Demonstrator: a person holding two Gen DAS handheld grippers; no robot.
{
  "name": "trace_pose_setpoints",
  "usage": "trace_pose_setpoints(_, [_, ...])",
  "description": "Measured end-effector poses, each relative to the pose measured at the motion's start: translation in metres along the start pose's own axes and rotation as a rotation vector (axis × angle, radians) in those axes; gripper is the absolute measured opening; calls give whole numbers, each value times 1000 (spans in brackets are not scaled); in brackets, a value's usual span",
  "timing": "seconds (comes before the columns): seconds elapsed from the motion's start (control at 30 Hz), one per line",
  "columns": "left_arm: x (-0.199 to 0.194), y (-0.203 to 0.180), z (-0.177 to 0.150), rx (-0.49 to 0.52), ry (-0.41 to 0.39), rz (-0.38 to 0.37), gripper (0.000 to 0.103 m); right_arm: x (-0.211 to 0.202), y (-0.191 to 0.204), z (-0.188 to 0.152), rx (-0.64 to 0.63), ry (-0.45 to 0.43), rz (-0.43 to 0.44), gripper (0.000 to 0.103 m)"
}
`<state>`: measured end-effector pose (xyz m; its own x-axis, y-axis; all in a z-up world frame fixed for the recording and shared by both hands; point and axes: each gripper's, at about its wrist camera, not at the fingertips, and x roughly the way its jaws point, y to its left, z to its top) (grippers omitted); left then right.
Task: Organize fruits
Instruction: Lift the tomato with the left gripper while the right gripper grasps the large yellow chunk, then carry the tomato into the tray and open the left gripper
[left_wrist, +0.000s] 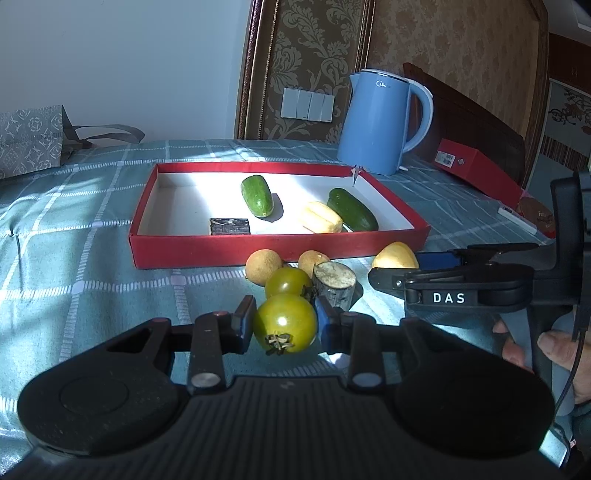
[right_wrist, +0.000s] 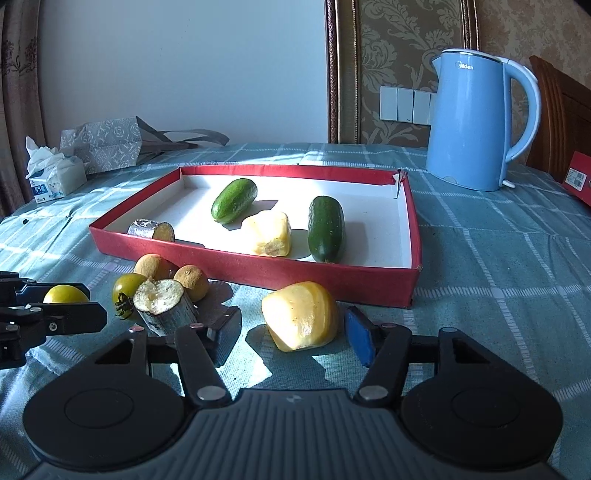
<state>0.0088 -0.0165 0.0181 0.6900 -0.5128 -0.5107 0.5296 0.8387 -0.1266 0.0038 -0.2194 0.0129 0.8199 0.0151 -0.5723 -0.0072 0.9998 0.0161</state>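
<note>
My left gripper is shut on a green tomato, held just above the blue checked cloth. A second green tomato, a cut dark-skinned stalk piece and two brown round fruits lie close in front of the red tray. My right gripper straddles a yellow fruit chunk on the cloth; both pads stand a little clear of it. The tray holds two cucumbers, a yellow chunk and a dark stalk piece.
A blue kettle stands behind the tray's right corner, with a red box beyond it. At the back left are a patterned paper bag and a tissue pack. A hand grips the right tool.
</note>
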Motion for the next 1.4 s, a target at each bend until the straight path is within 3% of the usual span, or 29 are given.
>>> trace_pose_setpoints(0.17, [0,1,0,-5,0,-5,31,8,3,4,-22,17,-19,55])
trace_pose_setpoints(0.23, [1,1,0,-8,1,-7,31,9,5,5,-34,13,-34,48])
trace_pose_setpoints(0.97, [-2,8,4,-49,-16,-7,31,-6,-8,2,56,-59,1,47])
trace_pose_setpoints(1.17, [-3,19,27,-75,-41,13,31,-8,-7,2,51,-74,6,47])
trace_pose_setpoints(1.4, [15,31,78,-57,-88,52,31,-10,-7,2,53,-86,8,47])
